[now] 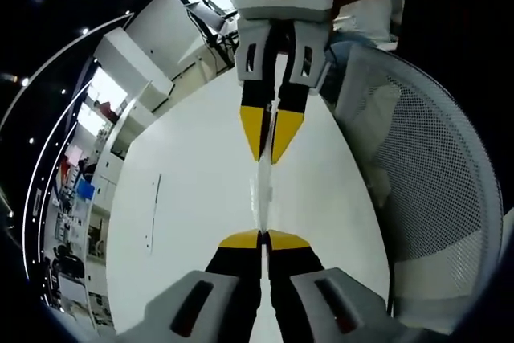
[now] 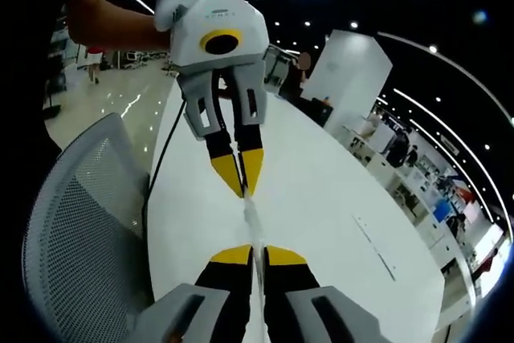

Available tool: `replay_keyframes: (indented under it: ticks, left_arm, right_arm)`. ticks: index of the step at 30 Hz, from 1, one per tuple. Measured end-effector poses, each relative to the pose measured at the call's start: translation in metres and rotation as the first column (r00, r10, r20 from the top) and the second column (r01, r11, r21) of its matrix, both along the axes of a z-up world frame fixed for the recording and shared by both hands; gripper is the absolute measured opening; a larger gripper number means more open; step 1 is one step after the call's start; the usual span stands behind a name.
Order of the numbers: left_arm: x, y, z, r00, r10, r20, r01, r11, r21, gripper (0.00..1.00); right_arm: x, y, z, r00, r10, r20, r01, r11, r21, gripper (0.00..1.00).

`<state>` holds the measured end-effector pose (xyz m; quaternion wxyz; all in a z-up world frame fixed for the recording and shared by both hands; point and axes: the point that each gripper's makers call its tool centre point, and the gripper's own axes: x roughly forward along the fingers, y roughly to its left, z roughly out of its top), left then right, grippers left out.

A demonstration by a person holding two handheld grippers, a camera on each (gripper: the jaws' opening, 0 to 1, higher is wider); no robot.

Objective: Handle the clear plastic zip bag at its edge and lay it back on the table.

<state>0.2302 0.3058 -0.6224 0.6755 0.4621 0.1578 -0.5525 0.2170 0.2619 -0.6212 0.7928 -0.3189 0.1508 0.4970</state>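
1. Where the white counter (image 1: 193, 222) spreads beneath both pairs of tongs, it forms the landing surface; its long oval top runs away from the camera in the right gripper view (image 2: 321, 198), and the bag hangs above it, not touching so far as can be judged.

2. Beside the counter stands a grey mesh chair (image 1: 434, 190), on the side nearer the person (it also appears in the right gripper view (image 2: 72, 230)).

3. Left tongs (image 1: 263, 234) and right tongs (image 1: 271, 158) face each other tip to tip, well matched in height; each is closed on one end of the bag. Seen from the other side, the right tongs (image 2: 251, 248) rise from below and the left tongs (image 2: 245, 190) point down from above.

4. Clear plastic zip bag (image 1: 263, 190) is stretched edge-on as a thin, pale strip between the two pairs of tips, its long axis running straight from one to the other (image 2: 251, 218). Neither hand is nearer; both hold an end. Laying it down therefore likely calls for lowering both ends together, keeping the strip parallel to the counter before either pair lets go.
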Motion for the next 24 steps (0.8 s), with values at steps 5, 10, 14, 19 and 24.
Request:
replay_keyframes:
  ticks: [5, 10, 14, 19, 24]
  left_arm:
    - [0.0019, -0.0011, 0.0038, 0.998, -0.027, 0.064, 0.027, 1.0, 0.008, 0.02]
    - [0.0039, -0.0023, 0.0073, 0.993, -0.041, 0.109, 0.04, 0.999, 0.013, 0.02]
    - [0.0044, -0.0035, 0.0078, 0.988, -0.057, 0.142, 0.053, 0.998, 0.033, 0.03]
    - [0.0033, -0.0056, 0.008, 0.977, -0.095, 0.19, 0.083, 0.994, 0.069, 0.03]
    - [0.0069, -0.0047, 0.0076, 0.968, -0.114, 0.225, 0.093, 0.99, 0.101, 0.05]
  right_arm:
    - [0.0002, -0.0005, -0.0016, 1.0, -0.005, -0.013, 0.005, 1.0, 0.002, 0.0]
    - [0.001, -0.0009, -0.0007, 0.999, -0.012, -0.03, 0.013, 1.0, 0.014, 0.0]
    - [0.0011, -0.001, -0.0013, 0.999, -0.015, -0.05, 0.016, 1.0, 0.022, 0.0]
    - [0.0018, -0.002, -0.0023, 0.998, -0.021, -0.063, 0.023, 0.999, 0.026, 0.0]
    - [0.0005, -0.0023, -0.0022, 0.997, -0.021, -0.075, 0.024, 0.999, 0.036, 0.0]
